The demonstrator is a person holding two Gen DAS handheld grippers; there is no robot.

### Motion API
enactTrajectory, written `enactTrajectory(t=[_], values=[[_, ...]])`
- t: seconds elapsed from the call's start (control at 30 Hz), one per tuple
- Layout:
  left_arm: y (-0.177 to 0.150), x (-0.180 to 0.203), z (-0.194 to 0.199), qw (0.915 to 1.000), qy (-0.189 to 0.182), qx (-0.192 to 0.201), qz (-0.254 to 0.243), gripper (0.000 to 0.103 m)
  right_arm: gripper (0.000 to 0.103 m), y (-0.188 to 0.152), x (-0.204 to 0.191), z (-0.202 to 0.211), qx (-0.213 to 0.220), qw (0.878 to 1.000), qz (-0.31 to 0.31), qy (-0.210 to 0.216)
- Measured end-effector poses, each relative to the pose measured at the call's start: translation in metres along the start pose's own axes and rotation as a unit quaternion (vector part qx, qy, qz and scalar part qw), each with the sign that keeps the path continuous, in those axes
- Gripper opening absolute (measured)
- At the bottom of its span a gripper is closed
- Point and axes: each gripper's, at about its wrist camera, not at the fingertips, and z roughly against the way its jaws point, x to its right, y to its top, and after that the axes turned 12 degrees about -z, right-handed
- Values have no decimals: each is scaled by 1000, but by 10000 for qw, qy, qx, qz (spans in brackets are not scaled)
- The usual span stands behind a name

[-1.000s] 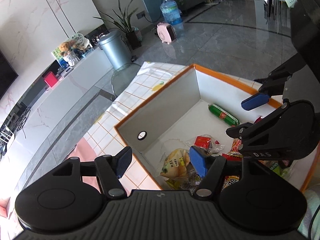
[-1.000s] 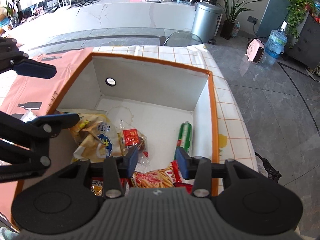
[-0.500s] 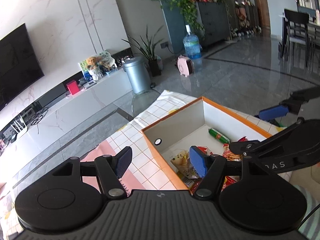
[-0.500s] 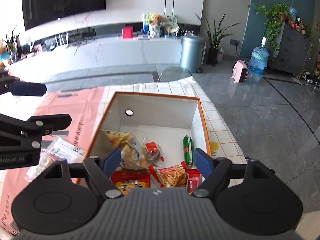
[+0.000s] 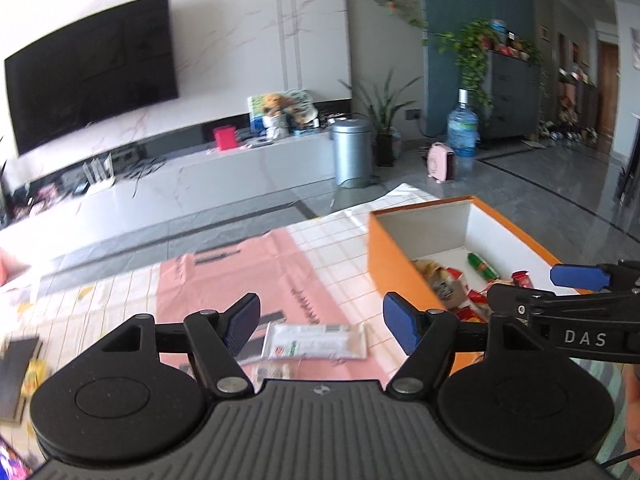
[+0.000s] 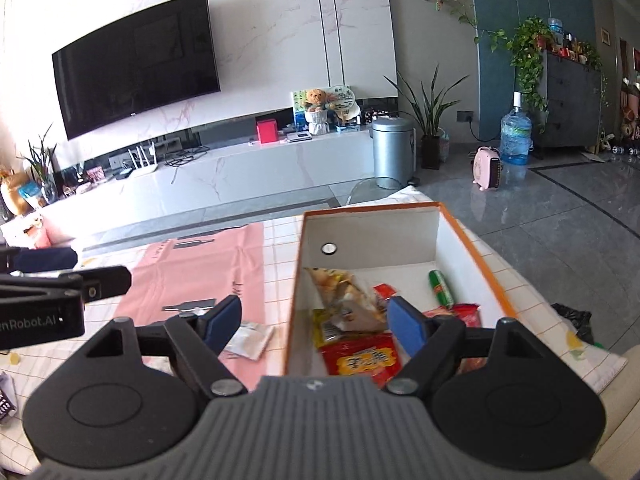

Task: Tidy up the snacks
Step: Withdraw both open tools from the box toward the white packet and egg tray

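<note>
Fingers of the left gripper [image 5: 320,326] opening with nothing between them, right gripper [image 6: 314,322] spread wide and empty, white snack packet [image 5: 316,341] flat on the pink mat [image 5: 256,280], orange box [image 6: 486,276] of snacks at two o'clock, red packet [image 6: 362,362] and green sausage [image 6: 441,289] inside it.

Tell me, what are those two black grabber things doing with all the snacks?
A person is tidying snacks into the orange box. Several packets already lie inside it, such as a green sausage stick and a red packet. Both the left gripper and the right gripper are empty; the left one's jaws are opening above a white packet on the table.
</note>
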Motion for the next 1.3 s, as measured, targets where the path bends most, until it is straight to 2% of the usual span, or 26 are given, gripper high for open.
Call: enactTrajectory(t=[0.2,0.37,0.5,0.57,0.73,0.87,1.1,1.3], values=[[-43,-23,-2,9981,25,-343,520,84,76,-32,-29,-3,-4,9992,321,221],[-65,-36,-7,9958,6,-555,734,84,64,-61,-54,-15,-254,9958,736,489],[-82,-44,-13,9936,0,-703,881,83,53,-82,-70,-29,-444,9912,1168,445],[-87,-46,-19,9923,-88,-768,966,83,52,-87,-73,-38,-568,9898,1240,415],[-95,-52,-38,9902,-258,-925,1018,83,45,-90,-78,-65,-817,9856,1432,372],[-98,-64,-56,9873,-432,-1110,1053,83,44,-86,-77,-91,-936,9844,1462,294],[-107,-68,-89,9857,-693,-1300,814,83,35,-81,-73,-135,-1193,9819,1450,245],[-114,-63,-116,9847,-909,-1318,689,84,34,-82,-69,-165,-1323,9820,1337,171]])
